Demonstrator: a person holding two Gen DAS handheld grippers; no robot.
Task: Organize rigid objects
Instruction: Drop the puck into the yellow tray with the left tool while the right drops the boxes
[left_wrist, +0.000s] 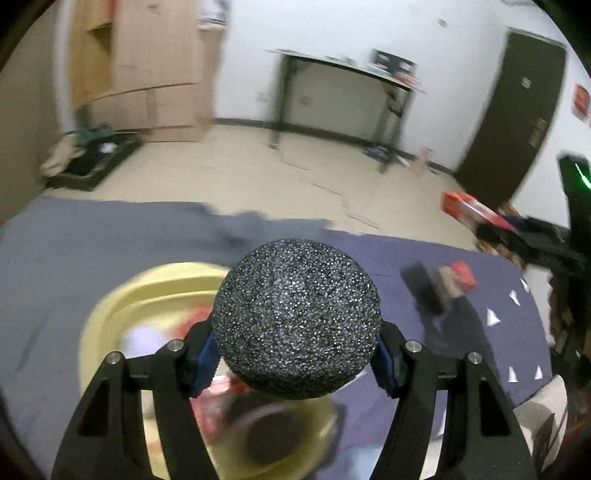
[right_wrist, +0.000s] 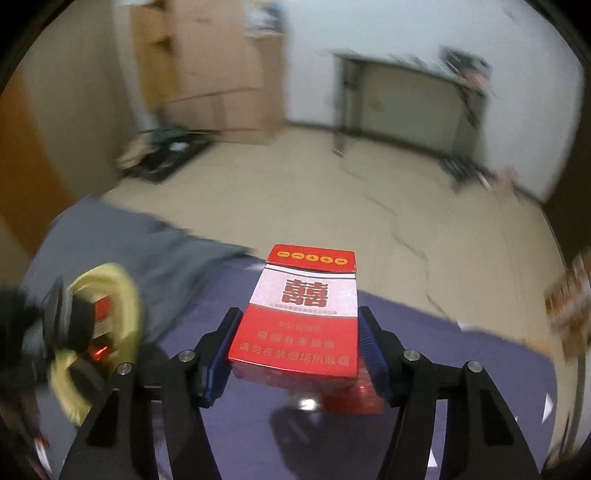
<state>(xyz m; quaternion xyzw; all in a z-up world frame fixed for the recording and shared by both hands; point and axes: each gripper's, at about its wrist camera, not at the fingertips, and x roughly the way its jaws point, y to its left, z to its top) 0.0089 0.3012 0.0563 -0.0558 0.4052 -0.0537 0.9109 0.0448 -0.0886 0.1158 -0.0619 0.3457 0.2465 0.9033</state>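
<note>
The dark foam ball (left_wrist: 297, 319) was held between the pads of the left gripper (left_wrist: 297, 360), above the yellow basin (left_wrist: 110, 306) that showed at seven o'clock on the blue-grey cloth (left_wrist: 74, 251). The red and white carton (right_wrist: 301, 314) was clamped in the right gripper (right_wrist: 297, 347), the basin lying at nine o'clock of it. Each load was best lowered well inside the rim before release, since a ball let go early would be judged likely to roll away.

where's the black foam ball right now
Left wrist view, centre: the ball is clamped in the left hand-held gripper, above the yellow bowl on the purple cloth.
</note>
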